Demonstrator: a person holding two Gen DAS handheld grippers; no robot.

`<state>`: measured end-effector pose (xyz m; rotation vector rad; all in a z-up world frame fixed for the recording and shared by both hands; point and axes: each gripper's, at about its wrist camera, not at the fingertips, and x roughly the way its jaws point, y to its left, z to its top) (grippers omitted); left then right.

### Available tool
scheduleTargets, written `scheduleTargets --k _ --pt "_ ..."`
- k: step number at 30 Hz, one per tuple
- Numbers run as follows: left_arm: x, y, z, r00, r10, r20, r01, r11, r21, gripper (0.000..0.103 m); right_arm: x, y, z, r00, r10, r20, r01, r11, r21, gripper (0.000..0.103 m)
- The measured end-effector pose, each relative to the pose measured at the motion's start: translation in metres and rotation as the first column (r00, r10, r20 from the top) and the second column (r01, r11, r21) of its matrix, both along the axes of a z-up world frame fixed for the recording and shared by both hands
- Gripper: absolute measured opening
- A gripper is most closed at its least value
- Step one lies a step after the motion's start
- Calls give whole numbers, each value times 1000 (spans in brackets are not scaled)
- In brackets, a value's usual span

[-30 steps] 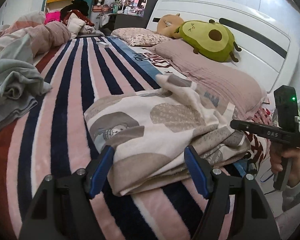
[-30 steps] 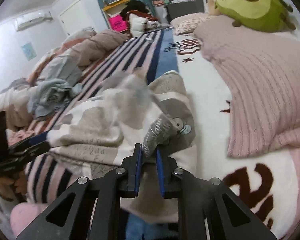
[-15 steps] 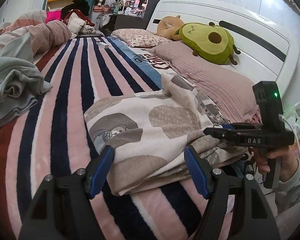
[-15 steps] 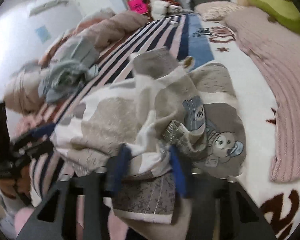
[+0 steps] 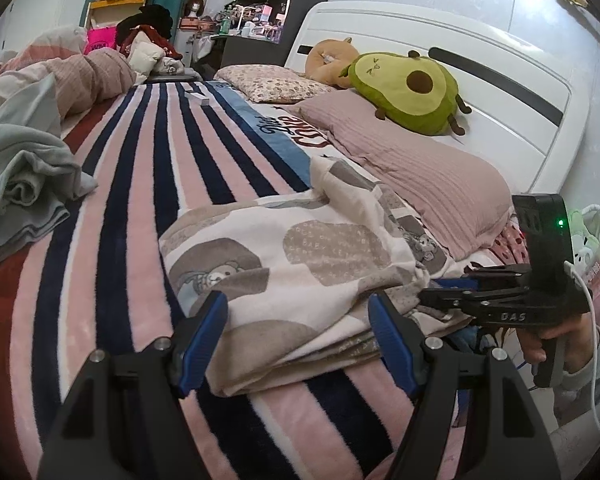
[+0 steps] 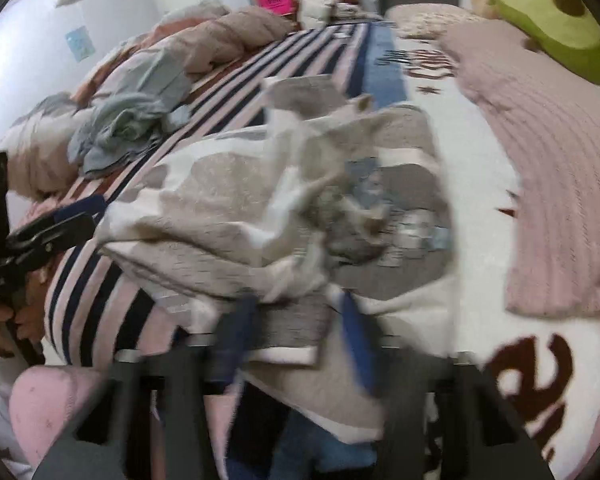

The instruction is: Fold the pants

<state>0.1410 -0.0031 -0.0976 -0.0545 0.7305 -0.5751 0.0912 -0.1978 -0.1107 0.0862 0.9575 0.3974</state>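
Observation:
The pants [image 5: 300,256] are cream with grey-beige patches and bear prints. They lie in a folded, rumpled stack on the striped blanket [image 5: 140,184]; they also show in the right wrist view [image 6: 292,216]. My left gripper [image 5: 298,322] is open, its blue pads on either side of the stack's near edge, not closed on it. My right gripper [image 6: 292,336] is open at the stack's right end, blurred by motion, with cloth lying between its fingers. It also shows in the left wrist view [image 5: 444,292], at the pants' right edge.
A pink pillow [image 5: 412,168] and an avocado plush [image 5: 408,92] lie along the white headboard [image 5: 460,64]. A grey-blue garment [image 5: 16,184] and a bunched pink duvet [image 5: 72,80] lie at the left. Shelves and clutter stand beyond the bed.
My right gripper was shut on a fold of the pants, then opened and let it go; it has shifted left toward the stack. My left gripper has stayed open and still.

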Motion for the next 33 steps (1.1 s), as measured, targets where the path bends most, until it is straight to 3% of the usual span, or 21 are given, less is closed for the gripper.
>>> scheduleTargets --k 2,4,8,11,14,17,19,21,23,25,28,29,30,31,32,33 --pt "-2 -4 0 1000 -10 2 10 1000 12 69 -4 9 4 999 33 39 -31 998 -47 6" --pt "-3 -7 0 1000 -22 3 22 1000 22 69 -12 9 20 990 29 140 -12 993 -121 3" --pt "-4 -10 -1 999 -31 6 31 999 32 69 -27 -11 50 975 -19 220 53 987 -150 2" --pt "-3 -11 -4 1000 -29 -7 29 999 35 69 -36 -21 46 981 -43 191 79 980 -183 2" --pt "-3 -13 -8 999 -29 -19 30 998 51 69 -37 -30 18 991 -81 103 101 975 -200 2" --pt "-4 -13 -10 999 -31 -25 33 997 69 69 -40 -43 7 993 -109 55 115 984 -138 3" --pt "-4 -10 -10 999 -22 -28 24 997 68 69 -38 -54 17 988 -138 70 144 985 -96 28" --pt "-3 -7 -10 999 -13 -32 15 998 57 69 -33 -65 31 980 -174 102 178 983 -37 41" --pt "-3 -5 -10 999 -6 -37 8 999 44 69 -25 -74 37 979 -183 84 179 982 62 43" --pt "-3 -4 -11 999 -3 -39 5 999 41 69 -11 -80 33 981 -190 25 183 966 181 59" --pt "-4 -5 -11 999 -4 -38 5 999 47 69 9 -73 18 984 -178 -27 179 956 233 59" --pt "-4 -5 -11 999 -4 -39 6 999 47 69 14 -68 15 983 -180 -28 181 955 235 59" --pt "-4 -4 -11 999 -3 -39 5 999 48 69 19 -64 12 980 -196 -29 197 953 229 47" --pt "-4 -3 -10 999 -1 -39 3 999 50 69 22 -62 10 976 -214 -27 215 952 220 23" --pt "-4 -3 -10 999 1 -38 1 999 52 69 24 -62 10 974 -227 -20 226 952 207 11" --pt "-5 -2 -10 999 3 -37 -1 999 53 69 25 -63 14 971 -240 8 234 952 197 7"
